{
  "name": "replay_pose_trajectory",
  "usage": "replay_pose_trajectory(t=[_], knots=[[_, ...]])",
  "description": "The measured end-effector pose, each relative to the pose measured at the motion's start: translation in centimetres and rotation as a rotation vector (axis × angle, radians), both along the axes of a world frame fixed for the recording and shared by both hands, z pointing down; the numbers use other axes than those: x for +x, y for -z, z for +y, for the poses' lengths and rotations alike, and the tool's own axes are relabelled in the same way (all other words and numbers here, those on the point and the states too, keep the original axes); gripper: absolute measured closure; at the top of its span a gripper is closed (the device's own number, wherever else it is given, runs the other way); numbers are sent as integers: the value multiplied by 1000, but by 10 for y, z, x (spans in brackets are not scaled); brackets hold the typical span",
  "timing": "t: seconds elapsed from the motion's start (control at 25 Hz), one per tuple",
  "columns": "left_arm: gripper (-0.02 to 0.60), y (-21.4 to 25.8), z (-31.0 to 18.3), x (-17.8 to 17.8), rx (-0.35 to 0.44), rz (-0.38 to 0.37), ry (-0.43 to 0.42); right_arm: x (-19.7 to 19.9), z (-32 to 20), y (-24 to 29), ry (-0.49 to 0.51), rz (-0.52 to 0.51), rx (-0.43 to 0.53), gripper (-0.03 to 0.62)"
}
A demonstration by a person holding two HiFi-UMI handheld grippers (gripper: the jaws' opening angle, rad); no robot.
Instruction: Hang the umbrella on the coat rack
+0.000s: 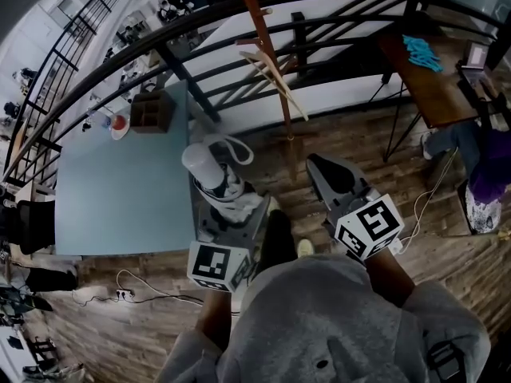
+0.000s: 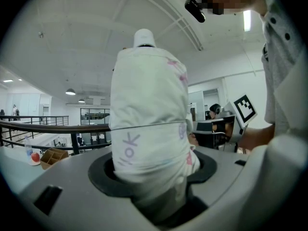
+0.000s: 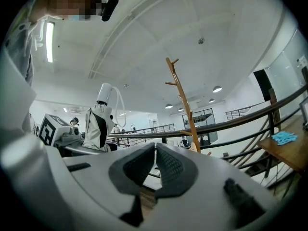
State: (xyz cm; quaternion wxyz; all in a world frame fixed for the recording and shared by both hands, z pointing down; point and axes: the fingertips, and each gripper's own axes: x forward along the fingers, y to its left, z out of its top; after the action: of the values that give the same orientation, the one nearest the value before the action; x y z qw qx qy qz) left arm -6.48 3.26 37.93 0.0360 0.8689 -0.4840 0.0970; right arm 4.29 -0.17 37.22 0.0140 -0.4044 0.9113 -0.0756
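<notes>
A folded white umbrella (image 1: 214,172) with a loop strap stands upright in my left gripper (image 1: 225,204), whose jaws are closed round its lower part. In the left gripper view the umbrella (image 2: 149,124) fills the middle, wedged between the dark pads of the left gripper (image 2: 156,179). My right gripper (image 1: 331,175) is held beside it on the right, shut and holding nothing. In the right gripper view the pads of the right gripper (image 3: 155,150) meet, and the umbrella (image 3: 98,124) shows at left. The wooden coat rack (image 1: 270,58) stands ahead by the railing, and its pole (image 3: 185,105) rises past the right jaws.
A light blue table (image 1: 120,182) is on the left with a wooden box (image 1: 152,110) on it. A black railing (image 1: 239,18) runs behind the rack. A wooden desk (image 1: 431,90) with a blue cloth (image 1: 421,52) stands at right. Cables (image 1: 128,294) lie on the floor.
</notes>
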Motion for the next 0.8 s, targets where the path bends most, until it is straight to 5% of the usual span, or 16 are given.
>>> replay_pose_trajectory(t=[0.8], knots=[[290,-13,-51,-19,-42,24,-19,-25,-46,-1,-7,40,7,565]])
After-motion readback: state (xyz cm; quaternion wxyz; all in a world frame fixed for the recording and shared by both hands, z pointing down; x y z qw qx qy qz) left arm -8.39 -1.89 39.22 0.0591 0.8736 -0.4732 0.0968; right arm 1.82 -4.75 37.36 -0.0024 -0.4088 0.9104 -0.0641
